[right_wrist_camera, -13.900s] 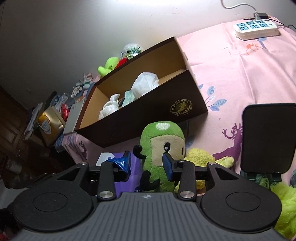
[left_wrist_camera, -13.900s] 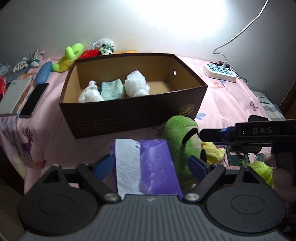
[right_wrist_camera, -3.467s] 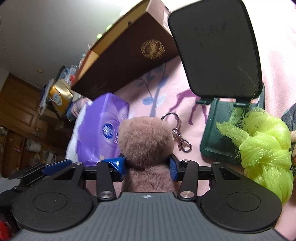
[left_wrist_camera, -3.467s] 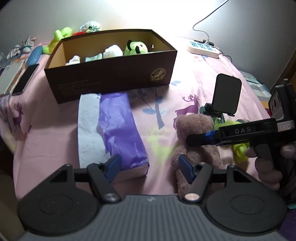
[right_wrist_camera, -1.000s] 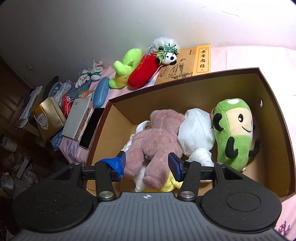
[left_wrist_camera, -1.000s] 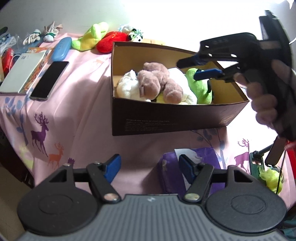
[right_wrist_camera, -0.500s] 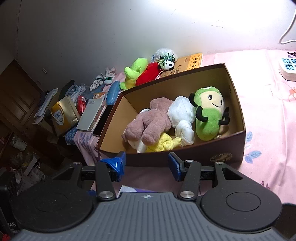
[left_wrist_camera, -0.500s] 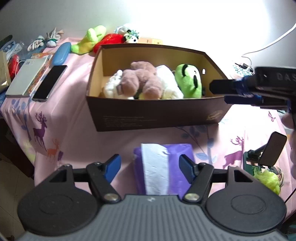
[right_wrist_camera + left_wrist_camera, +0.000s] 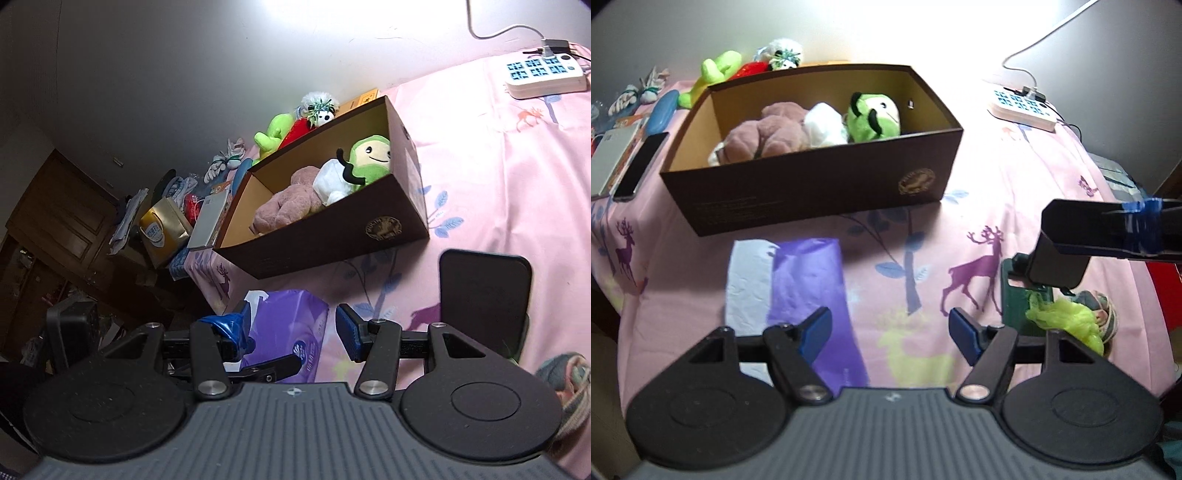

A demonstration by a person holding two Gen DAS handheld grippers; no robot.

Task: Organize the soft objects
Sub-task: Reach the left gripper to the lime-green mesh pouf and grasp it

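Note:
A brown cardboard box (image 9: 820, 192) (image 9: 332, 240) stands on the pink bedspread. In it lie a brown teddy bear (image 9: 768, 134) (image 9: 288, 206), white soft bundles (image 9: 823, 123) (image 9: 334, 181) and a green plush (image 9: 873, 116) (image 9: 371, 157). A purple tissue pack (image 9: 801, 291) (image 9: 291, 332) lies in front of the box. A yellow-green mesh puff (image 9: 1067, 321) lies at the right. My left gripper (image 9: 890, 334) is open and empty over the bedspread beside the pack. My right gripper (image 9: 291, 330) is open and empty; one of its fingers (image 9: 1108, 232) shows in the left wrist view.
A black phone stand (image 9: 484, 291) (image 9: 1056, 266) is at the right, a grey-pink knitted thing (image 9: 565, 373) beside it. A white power strip (image 9: 1021, 109) (image 9: 543, 75) lies far right. More plush toys (image 9: 738, 66) (image 9: 295, 122) sit behind the box. A phone (image 9: 641, 164) and book (image 9: 613, 155) lie left.
Both grippers have drawn back from the box and lower toward the bedspread. The right gripper has swung right, near the phone stand. The toys in the box have not moved.

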